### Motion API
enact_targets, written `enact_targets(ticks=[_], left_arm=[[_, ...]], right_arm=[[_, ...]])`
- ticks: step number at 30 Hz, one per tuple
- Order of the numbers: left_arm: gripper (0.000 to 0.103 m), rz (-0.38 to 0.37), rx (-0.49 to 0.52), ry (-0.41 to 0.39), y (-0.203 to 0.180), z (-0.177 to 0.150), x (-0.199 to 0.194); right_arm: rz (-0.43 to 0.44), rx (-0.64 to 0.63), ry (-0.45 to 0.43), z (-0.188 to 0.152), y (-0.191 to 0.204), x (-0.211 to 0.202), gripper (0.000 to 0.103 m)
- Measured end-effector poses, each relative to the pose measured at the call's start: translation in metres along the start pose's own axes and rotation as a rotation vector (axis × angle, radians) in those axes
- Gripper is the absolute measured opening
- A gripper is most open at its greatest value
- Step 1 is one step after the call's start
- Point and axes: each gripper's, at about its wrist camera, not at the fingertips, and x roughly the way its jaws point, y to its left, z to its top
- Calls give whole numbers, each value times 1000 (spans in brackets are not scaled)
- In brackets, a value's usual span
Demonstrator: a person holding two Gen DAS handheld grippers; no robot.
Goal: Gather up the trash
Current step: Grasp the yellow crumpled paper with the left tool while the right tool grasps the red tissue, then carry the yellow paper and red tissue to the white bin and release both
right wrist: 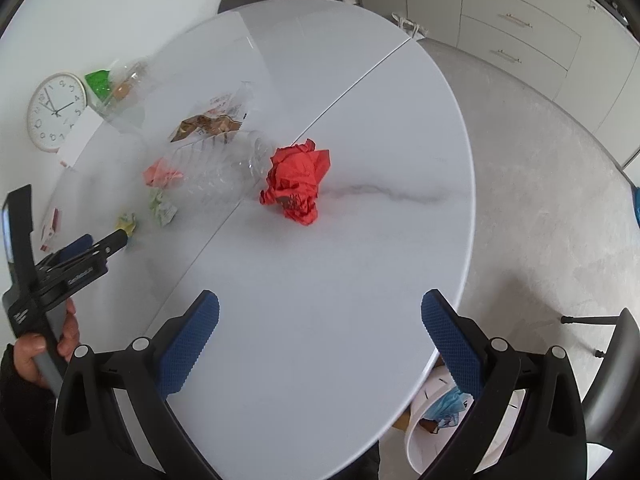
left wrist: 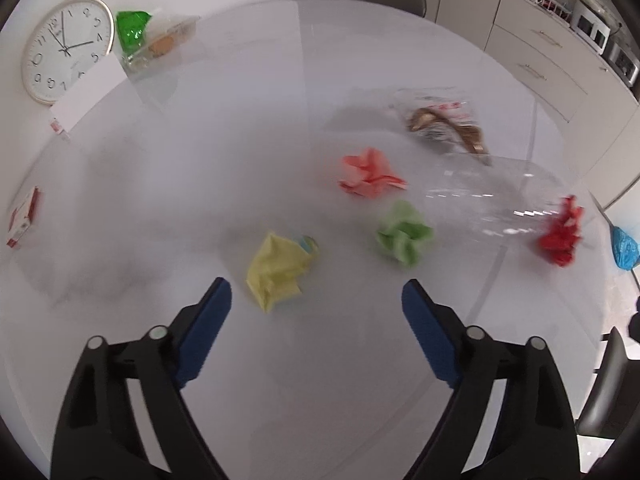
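Observation:
Crumpled paper balls lie on the white oval table (left wrist: 240,152): yellow (left wrist: 276,270), green (left wrist: 404,234), pink (left wrist: 370,174) and red (left wrist: 560,236). A clear plastic bottle (left wrist: 492,200) lies on its side between them, with a clear snack wrapper (left wrist: 444,120) behind it. My left gripper (left wrist: 316,292) is open and empty, just short of the yellow ball. My right gripper (right wrist: 320,308) is open and empty over the near table, with the red ball (right wrist: 298,186) ahead of it. The left gripper (right wrist: 104,246) also shows in the right wrist view.
A wall clock (left wrist: 66,48) leans at the far left beside a clear bag with green packaging (left wrist: 152,36). A small red and white box (left wrist: 24,220) lies at the left edge. A white bin (right wrist: 436,412) holding blue trash stands below the table's near right edge. Chairs stand around.

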Motion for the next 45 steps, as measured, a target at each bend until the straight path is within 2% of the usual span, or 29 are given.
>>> enact_targets(ticks=[4, 6, 10, 14, 22, 25, 27, 29, 31, 38, 43, 45], left_arm=[[73, -7, 39, 24, 8, 6, 25], [66, -2, 55, 36, 9, 8, 35], [57, -29, 24, 34, 14, 13, 46], [39, -50, 3, 25, 15, 14, 48], [37, -76, -80, 51, 25, 1, 36], [37, -87, -92, 49, 22, -3, 24], [37, -102, -100, 40, 21, -4, 14], [37, -109, -103, 28, 17, -6, 4], [37, -114, -100, 16, 12, -10, -7], [37, -167, -55, -10, -10, -24, -46], [37, -257, 6, 2, -41, -44, -75], [37, -271, 37, 12, -56, -54, -84]], right_arm=[[0, 10, 21, 7, 0, 15, 100], [-2, 1, 29, 10, 0, 22, 100], [-14, -25, 37, 16, 2, 32, 100], [-8, -41, 16, 26, 6, 39, 100], [-35, -77, -2, 49, 18, 73, 100], [-25, -66, 1, 56, 19, 84, 88], [-18, -64, -2, 59, 20, 88, 75], [-33, -72, -11, 60, 21, 88, 54], [-13, -68, -9, 58, 19, 85, 43], [53, -36, -42, 36, -1, 44, 42], [50, -28, -64, -5, -25, -7, 42], [46, -5, -65, -22, -37, -24, 42]])
